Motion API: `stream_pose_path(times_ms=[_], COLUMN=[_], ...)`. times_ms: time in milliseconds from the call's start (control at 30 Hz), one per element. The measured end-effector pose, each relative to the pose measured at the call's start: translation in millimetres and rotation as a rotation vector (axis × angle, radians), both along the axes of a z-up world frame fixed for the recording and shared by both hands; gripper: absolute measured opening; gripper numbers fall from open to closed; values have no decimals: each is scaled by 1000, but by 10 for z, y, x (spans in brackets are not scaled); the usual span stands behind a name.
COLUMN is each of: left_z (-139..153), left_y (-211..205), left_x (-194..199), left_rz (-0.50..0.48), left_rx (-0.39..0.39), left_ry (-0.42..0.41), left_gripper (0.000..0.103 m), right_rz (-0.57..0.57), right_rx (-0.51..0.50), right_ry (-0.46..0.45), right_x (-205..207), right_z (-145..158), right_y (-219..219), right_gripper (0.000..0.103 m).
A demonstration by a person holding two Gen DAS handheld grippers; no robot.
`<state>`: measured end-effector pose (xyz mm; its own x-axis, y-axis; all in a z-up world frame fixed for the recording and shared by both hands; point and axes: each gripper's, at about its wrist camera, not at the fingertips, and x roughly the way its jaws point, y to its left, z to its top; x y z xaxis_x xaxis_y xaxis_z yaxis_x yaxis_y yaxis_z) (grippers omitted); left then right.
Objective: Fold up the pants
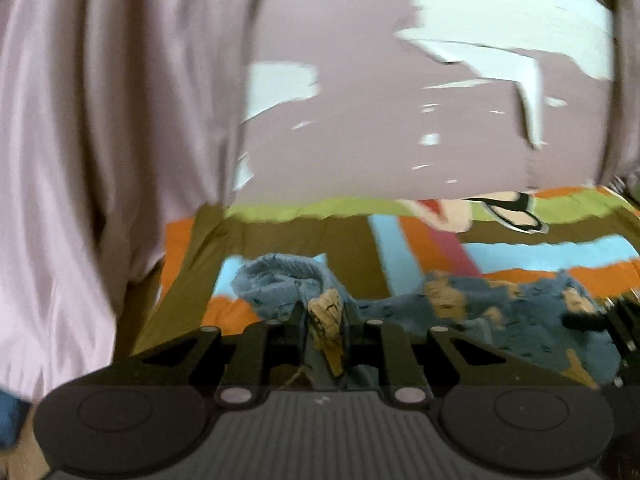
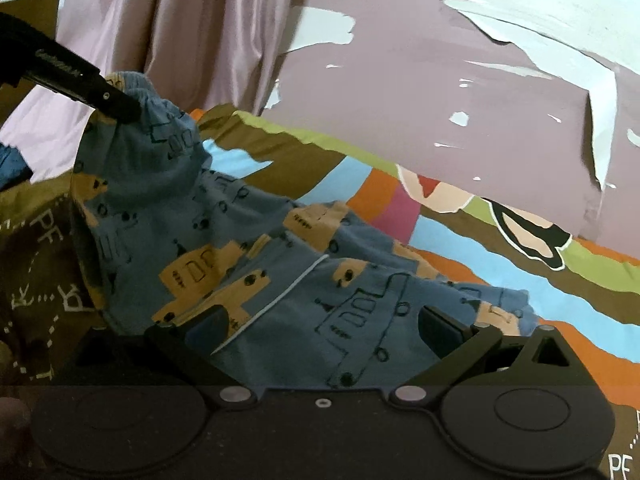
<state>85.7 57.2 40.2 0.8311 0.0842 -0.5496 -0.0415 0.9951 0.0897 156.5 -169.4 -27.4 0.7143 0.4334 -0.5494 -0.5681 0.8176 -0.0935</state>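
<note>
Blue pants (image 2: 248, 248) with yellow buses, spread on a striped blanket (image 2: 520, 300). One end pinched tight in the left claw (image 1: 325, 312), raised off the blanket. Right claw (image 2: 320, 324) wide open, holding nothing, pants between and just ahead of its fingers. Best to lift slowly, keep edges lined up. White letters "PE" at the right claw's left.

It looked like a bedroom in a home: a bright patchwork bedspread (image 2: 460, 240) covered the bed, a pink curtain (image 2: 192, 28) hung behind, and paint peeled off the mauve wall (image 2: 400, 80).
</note>
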Motion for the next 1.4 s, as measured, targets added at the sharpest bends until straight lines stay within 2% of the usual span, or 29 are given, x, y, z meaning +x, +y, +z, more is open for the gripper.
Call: stream_pose_path(times_ms=[67, 167, 367, 467, 567, 600, 633, 667, 733, 767, 800, 933, 1100, 1133, 1167, 1200, 1233, 1300, 1333, 1367, 1400], left_z=[60, 157, 254, 113, -239, -391, -506, -605, -745, -778, -813, -863, -922, -934, -940, -942, -942, -931, -921, -904, -880], left_y=[-191, -483, -1209, -1561, -1861, -1950, -2004, -2051, -2092, -2077, -2071, -2018, -2111, -2117, -2116, -2112, -2109, -2106, -2108, -2107, -2101], left_x=[-3, 33, 152, 245, 302, 315, 290, 280, 202, 170, 151, 102, 28, 32, 42, 55, 69, 68, 66, 61, 56], left_rz=[-53, -145, -381, -480, -593, -625, -647, -657, -647, -639, -632, -632, -664, -665, -662, -657, -656, -654, -655, -655, -654], left_rx=[38, 52, 55, 41, 33, 38, 45, 60, 108, 121, 127, 119, 205, 203, 194, 184, 174, 157, 156, 156, 151], left_ry=[-18, -29, -36, -4, 51, 83, 110, 130, 122, 117, 120, 140, 142, 147, 149, 151, 154, 151, 149, 146, 142], left_gripper=[19, 19, 19, 19, 23, 34, 41, 46, 45, 49, 54, 54, 52, 50, 48, 44, 40, 22, 19, 16, 14], right_rz=[-14, -25, -57, -81, -127, -145, -163, -183, -205, -206, -202, -121, -3, 8, 16, 19, 20, 24, 24, 25, 24], right_rx=[17, 39, -37, -62, -33, -9, 7, 15, 32, 57, 87, 256, 297, 292, 284, 275, 267, 269, 270, 274, 287], right_ry=[-6, 18, 9, 10, 40, 62, 88, 115, 150, 150, 143, 143, 186, 189, 195, 199, 204, 217, 217, 213, 204], right_x=[32, 104, 196, 239, 296, 323, 360, 401, 468, 488, 497, 527, 543, 541, 545, 554, 563, 573, 563, 555, 544], right_z=[61, 173, 409, 431, 342, 283, 220, 157, 99, 103, 123, 202, 195, 186, 173, 159, 140, 112, 104, 113, 138], right_y=[-93, -295, -823, -1101, -1358, -1432, -1484, -1520, -1561, -1584, -1598, -1617, -1457, -1427, -1398, -1369, -1342, -1314, -1305, -1303, -1313], right_gripper=[100, 99, 99, 99, 99, 99, 98, 96, 94, 94, 94, 90, 71, 67, 59, 50, 45, 27, 25, 16, 13])
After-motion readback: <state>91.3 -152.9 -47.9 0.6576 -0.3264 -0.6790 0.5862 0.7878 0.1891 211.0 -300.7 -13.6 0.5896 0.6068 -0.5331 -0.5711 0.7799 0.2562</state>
